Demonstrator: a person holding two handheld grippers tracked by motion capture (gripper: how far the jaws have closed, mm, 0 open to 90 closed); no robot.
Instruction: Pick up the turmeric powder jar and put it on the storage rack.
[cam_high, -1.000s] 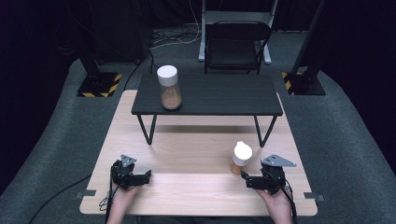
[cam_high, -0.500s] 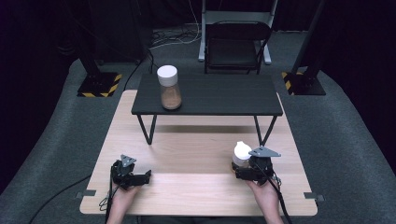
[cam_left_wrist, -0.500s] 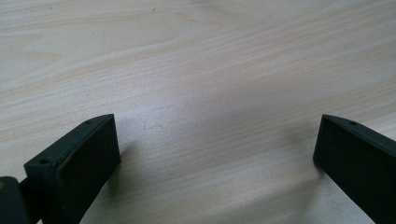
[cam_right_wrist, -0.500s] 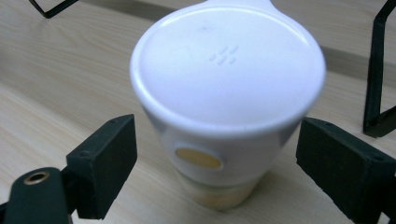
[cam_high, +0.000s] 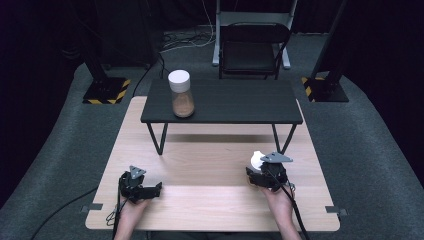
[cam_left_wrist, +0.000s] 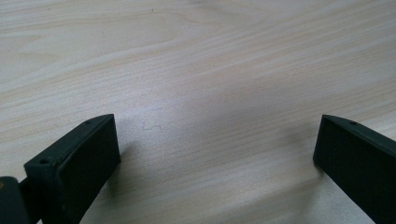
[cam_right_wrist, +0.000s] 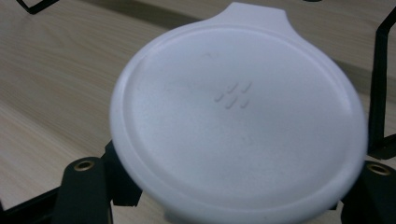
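Note:
A small jar with a white tabbed lid (cam_high: 257, 160) stands at the right of the wooden table (cam_high: 210, 165). My right gripper (cam_high: 261, 175) is at it from the near side, and its jaws have just been closing with the jar between them. In the right gripper view the lid (cam_right_wrist: 238, 112) looms large, and my right gripper (cam_right_wrist: 229, 196) is shut on the jar body below it. At the near left my left gripper (cam_high: 150, 189) rests open on the wood. Bare wood lies between the jaws of my left gripper (cam_left_wrist: 215, 154).
A low black table (cam_high: 240, 102) stands across the far half of the wooden table. On its left end is a taller jar (cam_high: 181, 95) with a white cap and brown contents. A black chair (cam_high: 252, 50) and stand bases sit on the floor beyond.
My right gripper moved left and forward up to the small jar and closed around it. The left gripper has not moved.

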